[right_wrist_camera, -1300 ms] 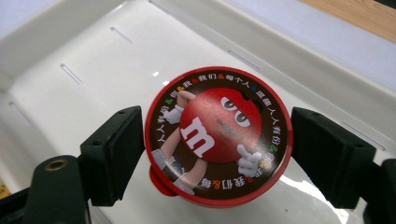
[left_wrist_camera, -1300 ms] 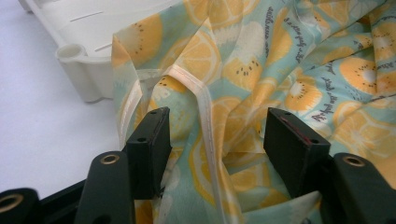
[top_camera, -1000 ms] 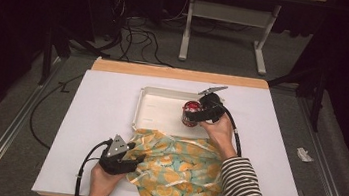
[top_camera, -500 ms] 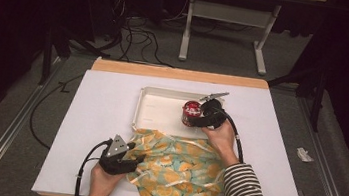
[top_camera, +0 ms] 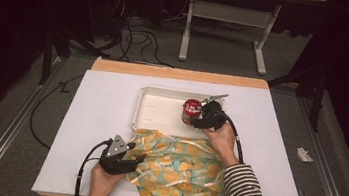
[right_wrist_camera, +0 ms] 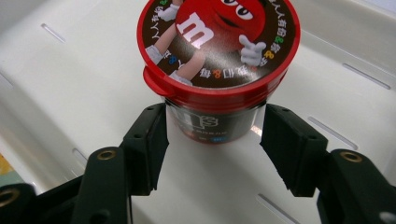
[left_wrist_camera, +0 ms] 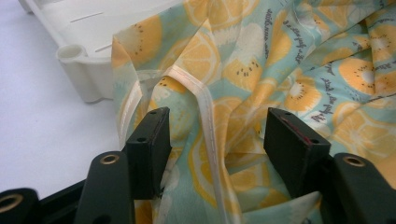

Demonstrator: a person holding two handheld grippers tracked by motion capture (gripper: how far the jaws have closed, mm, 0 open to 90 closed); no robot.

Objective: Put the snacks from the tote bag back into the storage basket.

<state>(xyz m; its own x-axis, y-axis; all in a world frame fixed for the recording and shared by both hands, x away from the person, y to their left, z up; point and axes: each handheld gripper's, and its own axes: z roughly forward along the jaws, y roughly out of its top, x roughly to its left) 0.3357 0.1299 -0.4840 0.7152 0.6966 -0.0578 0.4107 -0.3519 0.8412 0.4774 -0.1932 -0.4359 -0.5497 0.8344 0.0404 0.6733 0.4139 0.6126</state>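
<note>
Two jaws of right tool (right_wrist_camera: 212,128) closing around candy tub (right_wrist_camera: 219,60).

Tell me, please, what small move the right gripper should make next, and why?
Probably finish closing on the red-lidded cup. The right gripper has just been closing, its jaws either side of the cup's body in the white tray, with slight gaps seemingly left, so it isn't gripped.

Seen from above: red-lidded candy tub (top_camera: 192,111) upright in shallow white plastic tray (top_camera: 161,110), right gripper (top_camera: 202,116) beside it, jaws just closing; citrus-print cloth (top_camera: 178,171) overlapping tray's near edge, under left gripper (top_camera: 127,160).
</note>
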